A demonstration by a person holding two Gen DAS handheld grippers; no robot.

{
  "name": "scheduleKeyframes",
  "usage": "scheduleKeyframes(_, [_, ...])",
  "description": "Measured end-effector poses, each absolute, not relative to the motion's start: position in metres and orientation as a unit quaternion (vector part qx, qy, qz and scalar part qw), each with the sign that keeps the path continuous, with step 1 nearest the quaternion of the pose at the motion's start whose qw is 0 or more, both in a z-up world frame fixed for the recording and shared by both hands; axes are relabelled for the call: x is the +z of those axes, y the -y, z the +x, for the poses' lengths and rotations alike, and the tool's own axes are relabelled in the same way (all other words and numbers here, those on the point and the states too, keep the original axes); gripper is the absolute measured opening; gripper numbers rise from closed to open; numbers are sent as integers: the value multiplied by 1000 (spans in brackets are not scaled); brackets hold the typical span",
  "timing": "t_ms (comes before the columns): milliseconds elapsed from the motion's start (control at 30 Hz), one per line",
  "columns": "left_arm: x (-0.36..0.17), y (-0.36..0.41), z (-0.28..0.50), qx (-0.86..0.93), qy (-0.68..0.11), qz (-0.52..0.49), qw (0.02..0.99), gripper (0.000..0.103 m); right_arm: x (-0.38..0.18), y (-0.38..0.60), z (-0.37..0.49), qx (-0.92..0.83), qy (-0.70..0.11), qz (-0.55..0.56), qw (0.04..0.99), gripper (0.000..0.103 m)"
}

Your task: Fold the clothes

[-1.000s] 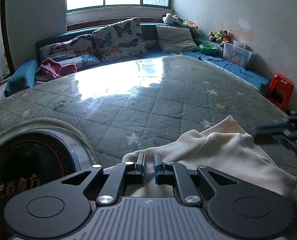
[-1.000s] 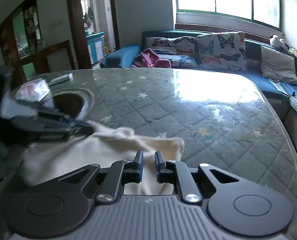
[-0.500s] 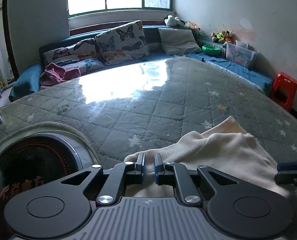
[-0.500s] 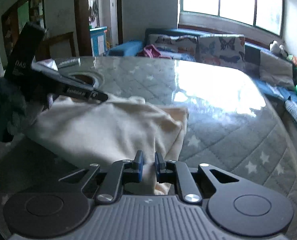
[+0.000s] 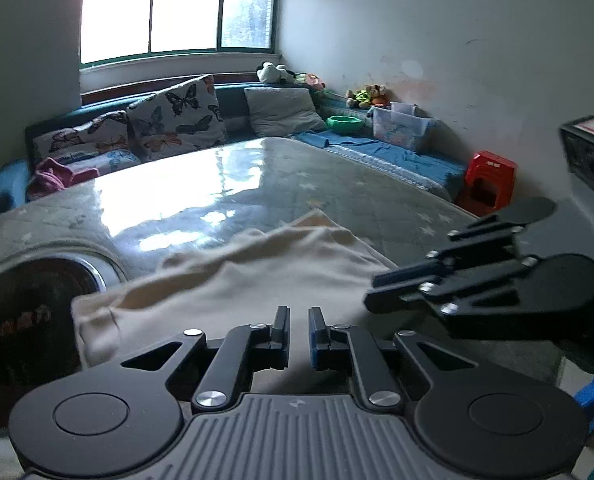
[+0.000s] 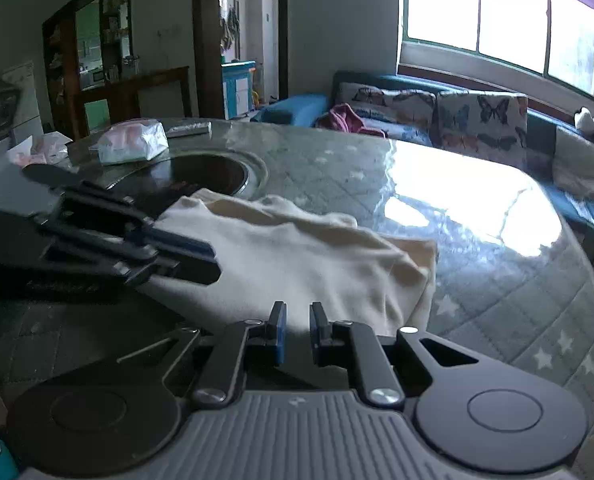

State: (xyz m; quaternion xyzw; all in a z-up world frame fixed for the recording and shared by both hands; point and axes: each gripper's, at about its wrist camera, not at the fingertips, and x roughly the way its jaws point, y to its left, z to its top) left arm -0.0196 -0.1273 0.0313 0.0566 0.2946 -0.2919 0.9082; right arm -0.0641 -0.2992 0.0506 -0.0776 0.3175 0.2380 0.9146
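Soft, matt cream cloth garment [image 5: 257,276] lies on a glossy, glass-smooth desk [image 5: 225,184] over quilted fabric; each gripper [image 6: 295,330] is matt black plastic with shiny metal rivets.

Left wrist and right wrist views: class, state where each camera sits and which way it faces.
Left wrist: on the left gripper, facing the window wall and red stool; the right gripper shows at right.
Right wrist: on the right gripper, facing the doorway and sofa; the left gripper shows at left.
Shared: cream garment and quilted table.
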Motion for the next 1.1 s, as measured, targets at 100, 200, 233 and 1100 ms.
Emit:
scheduleKeyframes(100, [19,129,-18,-288,-310,52,904,11,41,298,-63,235,-327,-78,912,11])
scheduleKeyframes(200, [12,127,-18,-284,-314,45,905,12,37,296,-64,232,-327,-85,912,11])
scheduleKeyframes(233, [12,126,-19,-283,-314,42,905,12,38,296,-64,232,-328,-87,912,11])
scheduleKeyframes(1100, [26,49,-23,-184,-315,-28,931,12,52,262,-56,284,-323,-105,897,12])
